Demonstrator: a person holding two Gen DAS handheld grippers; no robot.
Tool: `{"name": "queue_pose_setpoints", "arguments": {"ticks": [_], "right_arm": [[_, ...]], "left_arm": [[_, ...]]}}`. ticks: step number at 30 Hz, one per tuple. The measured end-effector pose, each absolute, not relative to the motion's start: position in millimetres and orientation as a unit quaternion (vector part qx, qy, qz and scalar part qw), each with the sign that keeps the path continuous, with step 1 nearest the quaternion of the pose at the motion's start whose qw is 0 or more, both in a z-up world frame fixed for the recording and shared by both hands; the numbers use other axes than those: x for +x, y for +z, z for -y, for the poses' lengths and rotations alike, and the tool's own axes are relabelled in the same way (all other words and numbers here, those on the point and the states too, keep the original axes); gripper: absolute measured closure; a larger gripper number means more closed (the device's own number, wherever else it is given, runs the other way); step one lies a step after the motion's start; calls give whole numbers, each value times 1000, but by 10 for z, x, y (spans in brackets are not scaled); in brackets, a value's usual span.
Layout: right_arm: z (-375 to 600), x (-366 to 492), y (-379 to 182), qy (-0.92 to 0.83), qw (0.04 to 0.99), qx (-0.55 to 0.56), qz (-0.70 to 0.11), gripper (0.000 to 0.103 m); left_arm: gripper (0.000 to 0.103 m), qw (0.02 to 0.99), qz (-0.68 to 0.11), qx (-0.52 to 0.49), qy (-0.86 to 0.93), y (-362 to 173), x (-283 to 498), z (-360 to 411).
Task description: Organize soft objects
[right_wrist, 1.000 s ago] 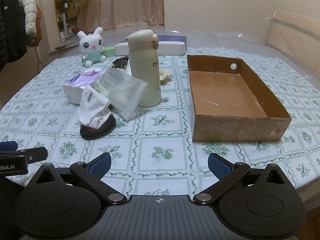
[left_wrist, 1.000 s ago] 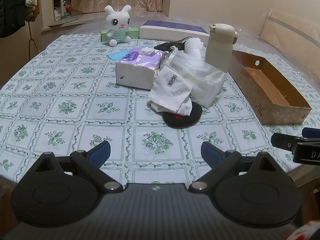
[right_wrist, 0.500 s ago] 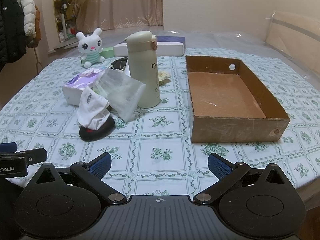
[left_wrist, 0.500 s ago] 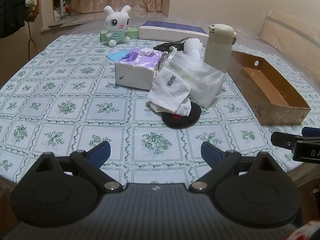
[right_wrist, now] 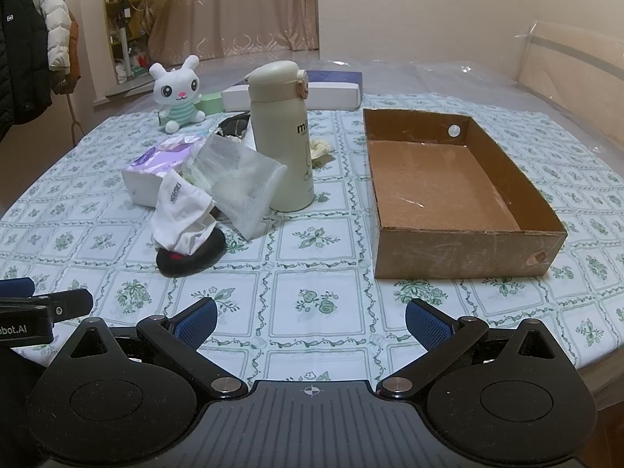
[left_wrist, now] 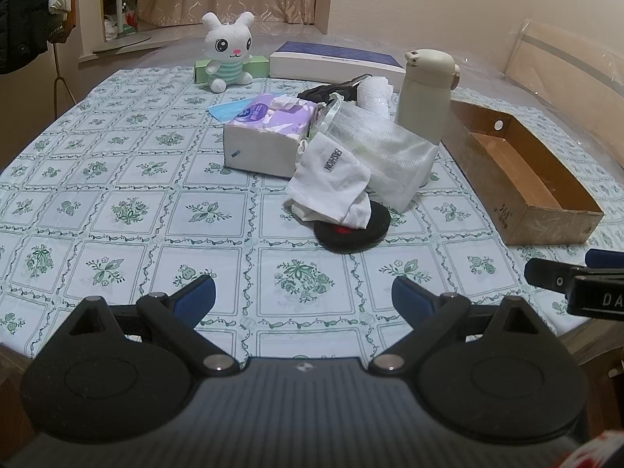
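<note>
Two grippers, both idle at the near edge of the tabletop: left gripper with jaws spread wide and nothing between them; right gripper likewise spread and empty. Soft items, clustered mid-table: one white sock marked "FASHION", draped partly over a black round pad; one mesh pouch leaning behind the sock and against a cream flask; one purple tissue pack; one plush rabbit far back, well apart from the pile, in front of a green box. Receptacle: one cardboard box, open-topped and empty, to the right of the flask. Step in hand, as judged: first pick, nothing yet sorted. The sock is the nearest and topmost piece; a pinch on its raised fold, taken from above, would likely lift it free without dragging the pad beneath. Fabric will sag, so it should clear the near wall of the box before release. Hazard: the flask stands upright just beside the pouch and between the pile and the box; a low sideways carry could tip it. Open room: bare cloth in front of both grippers and left of the pile; a clear lane along the near side toward the box. Table edge lies directly under both grippers.
</note>
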State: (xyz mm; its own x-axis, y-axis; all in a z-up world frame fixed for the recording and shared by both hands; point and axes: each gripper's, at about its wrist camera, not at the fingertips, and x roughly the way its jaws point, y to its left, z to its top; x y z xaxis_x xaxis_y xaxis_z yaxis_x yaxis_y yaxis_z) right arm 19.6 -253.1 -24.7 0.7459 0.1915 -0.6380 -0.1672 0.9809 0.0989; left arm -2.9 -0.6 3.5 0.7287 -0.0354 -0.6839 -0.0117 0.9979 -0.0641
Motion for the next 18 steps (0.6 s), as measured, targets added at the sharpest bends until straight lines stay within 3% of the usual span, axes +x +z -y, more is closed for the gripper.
{"name": "queue_pose_setpoints", "arguments": {"ticks": [18], "right_arm": [[2465, 225, -259, 99, 933, 15, -346, 1]], "left_arm": [[7, 929, -369, -36, -9, 39, 3, 1]]}}
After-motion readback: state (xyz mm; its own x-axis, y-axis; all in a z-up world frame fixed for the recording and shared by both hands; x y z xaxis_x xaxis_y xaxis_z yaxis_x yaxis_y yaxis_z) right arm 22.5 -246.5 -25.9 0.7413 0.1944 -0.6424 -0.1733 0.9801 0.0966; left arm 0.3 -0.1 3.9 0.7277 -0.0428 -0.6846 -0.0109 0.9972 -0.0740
